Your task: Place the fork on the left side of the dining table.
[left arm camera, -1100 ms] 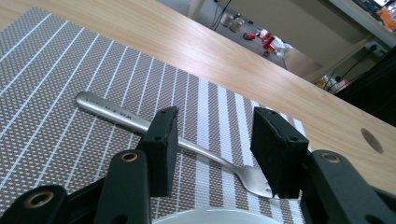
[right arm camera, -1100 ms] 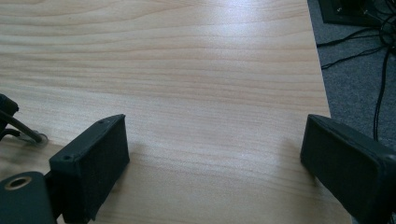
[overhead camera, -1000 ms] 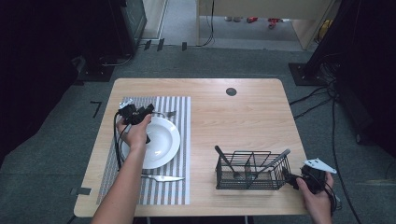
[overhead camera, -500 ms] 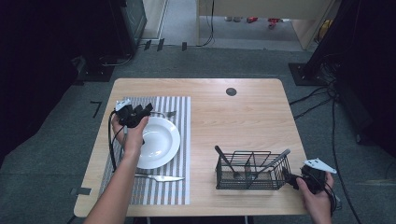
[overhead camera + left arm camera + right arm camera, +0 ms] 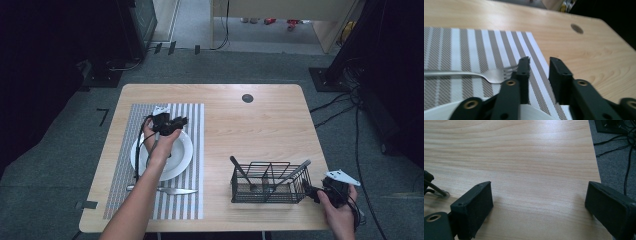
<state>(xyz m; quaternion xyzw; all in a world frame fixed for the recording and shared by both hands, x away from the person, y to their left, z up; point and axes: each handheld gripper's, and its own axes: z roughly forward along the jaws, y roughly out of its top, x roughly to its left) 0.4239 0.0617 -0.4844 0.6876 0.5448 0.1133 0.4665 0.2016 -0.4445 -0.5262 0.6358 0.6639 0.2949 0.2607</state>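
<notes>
1. Grey carpet surrounds a light wooden table [image 5: 260, 125]; cables run over the floor past its right edge, and dark equipment stands beyond its far-left corner.
2. Round dark grommet [image 5: 247, 98] sits near the far edge, right of centre.
3. Striped placemat [image 5: 192, 165] covers the left part of the table, reaching from mid-depth to the near edge.
4. White plate [image 5: 182, 155] lies on the placemat. A knife [image 5: 175, 190] lies on the mat between the plate and the near edge.
5. Fork [image 5: 474, 74] lies on the mat just beyond the plate's far rim, seen in the left gripper view, tines next to the left jaw.
6. Left gripper [image 5: 181, 121] hovers over the plate's far rim, jaws slightly parted, nothing between them.
7. Black wire caddy [image 5: 270, 182] stands near the near-right corner with dark-handled utensils leaning in it.
8. Right gripper [image 5: 309, 190] sits at the near-right corner just beside the caddy, jaws spread wide and empty over bare wood.
</notes>
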